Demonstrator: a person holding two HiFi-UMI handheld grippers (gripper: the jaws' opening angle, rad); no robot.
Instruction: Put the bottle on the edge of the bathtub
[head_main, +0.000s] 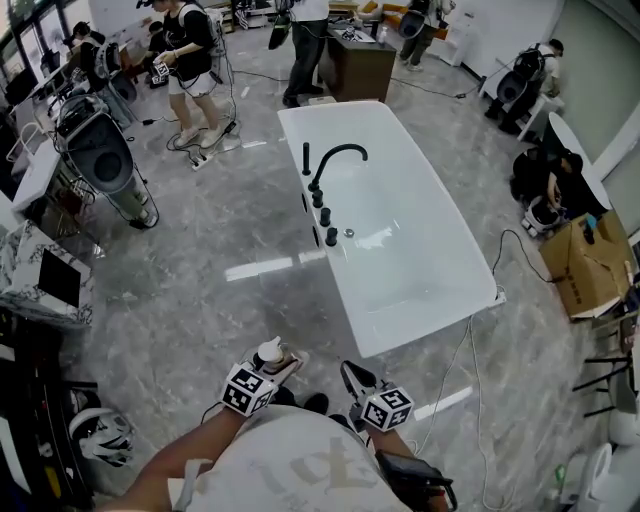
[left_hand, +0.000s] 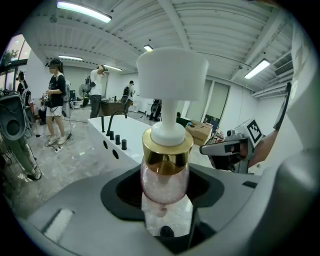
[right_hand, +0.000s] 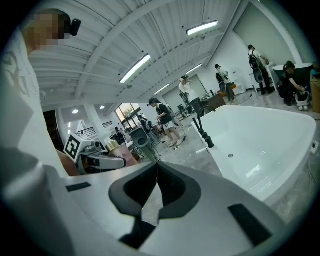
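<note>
Pink bottle (left_hand: 165, 177) pinched in the left gripper (head_main: 278, 362), short of the bathtub (head_main: 420, 250); right gripper (right_hand: 156, 167) pressed together.

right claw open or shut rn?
Shut. In the right gripper view the right claw has its jaws meeting at the tips, with nothing between them.

My right tool (right_hand: 157, 163): jaws together at the tips, nothing between them.
Bathtub (right_hand: 270, 140): white, ahead on my right, standing on the grey floor.
Faucet (right_hand: 202, 121): black, arched, on the tub's far rim.
Left tool (right_hand: 117, 160): at my left, a gold-collared bottle (right_hand: 112, 145) at its tip.
</note>
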